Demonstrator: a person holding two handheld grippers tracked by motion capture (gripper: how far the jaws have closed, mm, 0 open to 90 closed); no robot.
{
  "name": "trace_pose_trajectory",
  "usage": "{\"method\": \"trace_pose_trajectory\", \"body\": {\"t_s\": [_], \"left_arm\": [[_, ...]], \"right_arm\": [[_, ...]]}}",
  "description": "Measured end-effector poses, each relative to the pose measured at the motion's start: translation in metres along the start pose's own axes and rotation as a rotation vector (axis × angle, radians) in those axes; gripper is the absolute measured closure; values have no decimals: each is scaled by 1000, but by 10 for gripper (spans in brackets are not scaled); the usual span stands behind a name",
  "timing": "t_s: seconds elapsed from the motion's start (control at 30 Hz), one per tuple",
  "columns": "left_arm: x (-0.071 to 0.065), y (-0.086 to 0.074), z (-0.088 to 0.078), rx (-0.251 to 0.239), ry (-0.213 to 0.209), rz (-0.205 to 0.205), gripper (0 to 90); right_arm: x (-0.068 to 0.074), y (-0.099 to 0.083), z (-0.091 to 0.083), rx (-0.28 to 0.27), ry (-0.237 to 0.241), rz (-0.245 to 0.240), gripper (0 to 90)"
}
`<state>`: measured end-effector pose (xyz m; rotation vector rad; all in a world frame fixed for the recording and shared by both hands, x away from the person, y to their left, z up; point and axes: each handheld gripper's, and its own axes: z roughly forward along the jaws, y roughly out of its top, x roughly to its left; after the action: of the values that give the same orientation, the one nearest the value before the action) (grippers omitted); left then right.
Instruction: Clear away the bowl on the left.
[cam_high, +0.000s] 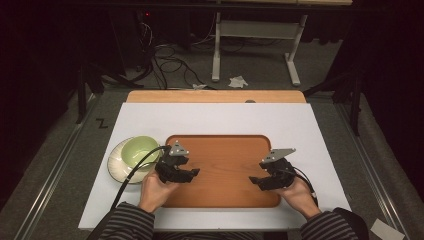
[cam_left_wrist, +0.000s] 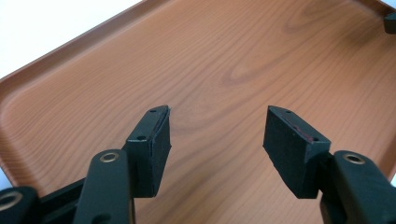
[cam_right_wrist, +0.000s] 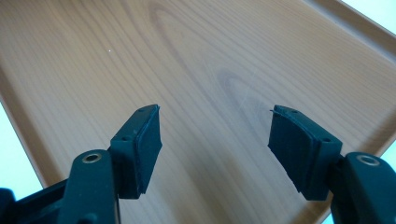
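Note:
A wooden tray (cam_high: 222, 150) lies in the middle of the white board. My left gripper (cam_high: 194, 173) hovers over the tray's left part, held in a hand, jaws wide apart with nothing between them; in the left gripper view the bare tray (cam_left_wrist: 224, 60) lies beyond my left gripper (cam_left_wrist: 217, 133). My right gripper (cam_high: 254, 181) is over the tray's right part, pointing toward the left one, also open and empty. In the right gripper view the wood grain of the tray (cam_right_wrist: 196, 56) runs past my right gripper (cam_right_wrist: 215, 135).
A pale green bowl (cam_high: 139, 150) sits on a cream plate (cam_high: 118, 162) just left of the tray, close behind my left hand. The white board (cam_high: 220, 117) covers a wooden table. Cables and a table frame (cam_high: 255, 35) lie on the floor beyond.

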<state>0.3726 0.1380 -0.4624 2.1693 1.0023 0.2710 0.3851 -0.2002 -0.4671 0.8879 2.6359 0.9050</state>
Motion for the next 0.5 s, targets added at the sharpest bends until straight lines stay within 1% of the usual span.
{"method": "trace_pose_trajectory", "body": {"t_s": [0.03,0.07,0.1,0.13,0.2,0.5], "left_arm": [[0,0,0,3,-2,5,414],[0,0,-1,1,-2,7,413],[0,0,-1,0,-4,10,413],[0,0,-1,-1,-5,5,413],[1,0,-1,1,-7,4,412],[3,1,-3,-6,-5,-2,406]], "right_arm": [[0,0,0,3,6,-8,359],[1,0,0,1,4,-3,358],[2,0,1,4,5,-8,358],[3,0,2,9,9,-24,358],[3,0,2,8,12,-28,358],[4,0,3,13,26,-28,356]]}}
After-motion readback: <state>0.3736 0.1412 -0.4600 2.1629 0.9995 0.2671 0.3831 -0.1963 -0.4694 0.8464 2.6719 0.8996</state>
